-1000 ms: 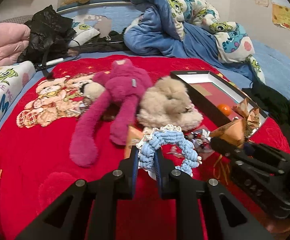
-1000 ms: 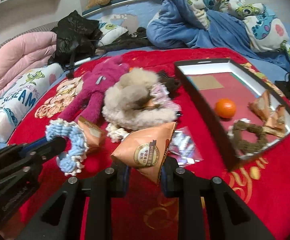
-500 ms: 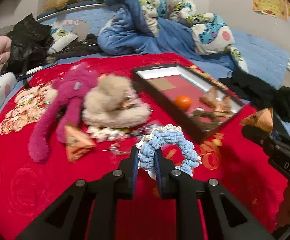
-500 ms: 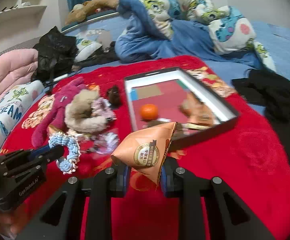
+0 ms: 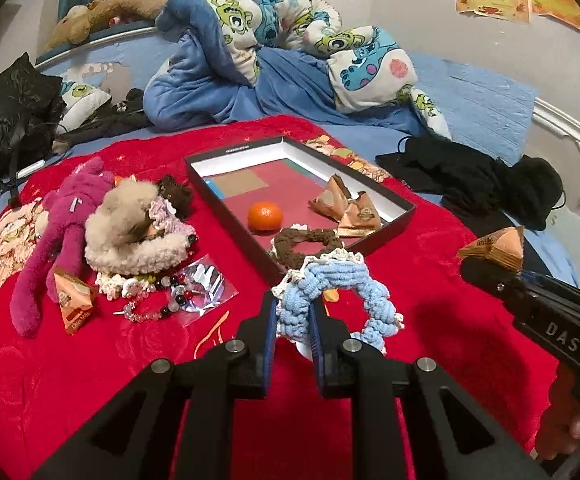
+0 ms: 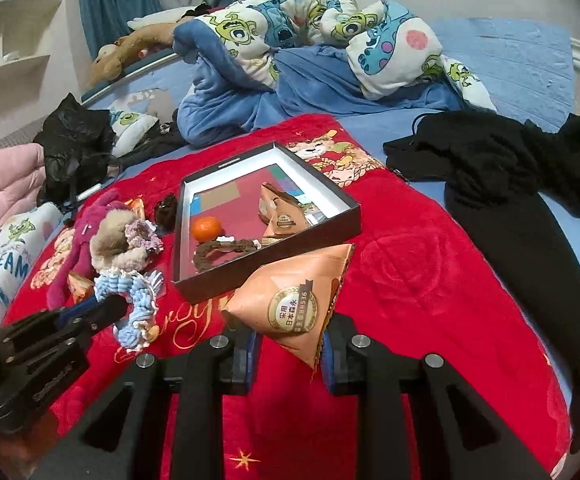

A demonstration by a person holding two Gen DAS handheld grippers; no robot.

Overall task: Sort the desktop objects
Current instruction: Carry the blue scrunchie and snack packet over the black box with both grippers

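Box [image 5: 394, 222] holds an orange, packets, a brown scrunchie; left tool [image 5: 293, 316] clamps the blue scrunchie [image 5: 330, 288], right tool [image 6: 290, 344] pinches a packet [image 6: 294, 296]; plush toys [image 5: 102, 220] wait.

The left gripper [image 5: 293, 312] has two matte black fingers [image 5: 264, 332] of angular, plate-like form. Each finger carries a blue pad on its inner face. Round silver screw heads sit on the upper surfaces: one on each finger and one on each outer arm behind it. The arms have triangular cut-outs.

The right gripper [image 6: 290, 354] is of identical build: black fingers [image 6: 342, 360], blue inner pads, four silver screws, cut-out arms. Seen from the left camera, its black housing bears white lettering "DAS". A hand [image 5: 570, 436] grips its handle at the frame edge.
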